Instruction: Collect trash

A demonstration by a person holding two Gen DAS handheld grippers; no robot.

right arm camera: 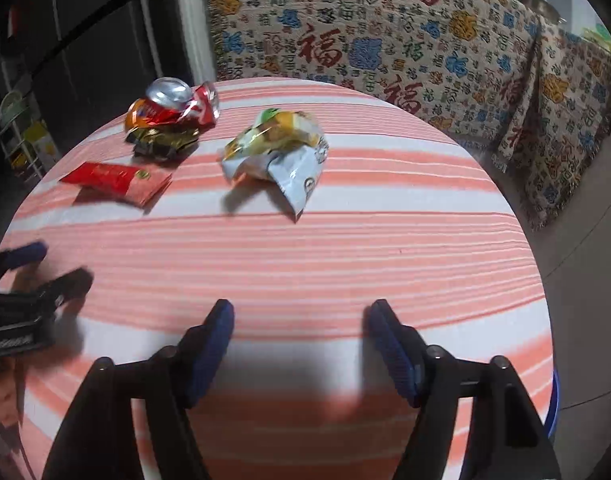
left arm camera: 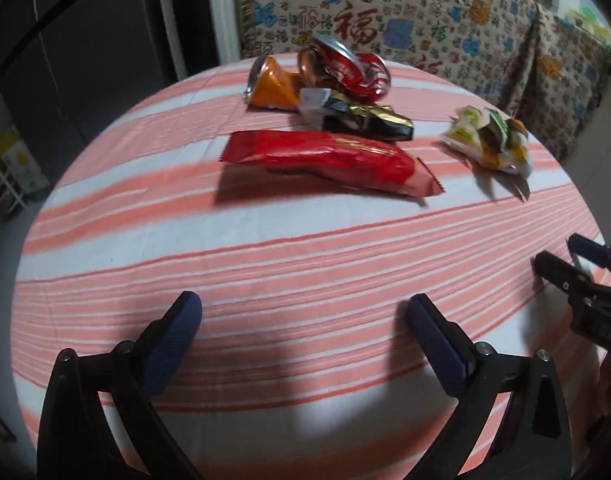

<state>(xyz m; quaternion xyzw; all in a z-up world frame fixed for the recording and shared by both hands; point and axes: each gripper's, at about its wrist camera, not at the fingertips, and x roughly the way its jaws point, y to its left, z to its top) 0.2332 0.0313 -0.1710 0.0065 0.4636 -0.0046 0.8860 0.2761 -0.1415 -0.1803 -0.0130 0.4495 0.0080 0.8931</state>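
- Left claw (left arm camera: 305, 312) gapes wide, empty, over the near pink-striped cloth-covered desk (left arm camera: 265, 264).
- Right claw (right arm camera: 301, 316) is spread too, holding nothing.
- Far off: long red foil wrapper (left arm camera: 325, 160), black-gold wrapper (left arm camera: 365, 120), crushed red and orange cans (left arm camera: 317, 72).
- Crumpled yellow-green snack bag (right arm camera: 277, 144) lies right of them.

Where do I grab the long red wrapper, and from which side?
Grip the red wrapper across its narrow width near the middle, coming from above and from the near side. It lies flat and long across the striped table, with bare cloth in front; the black-gold wrapper crowds its far edge. The left gripper is open and faces it.
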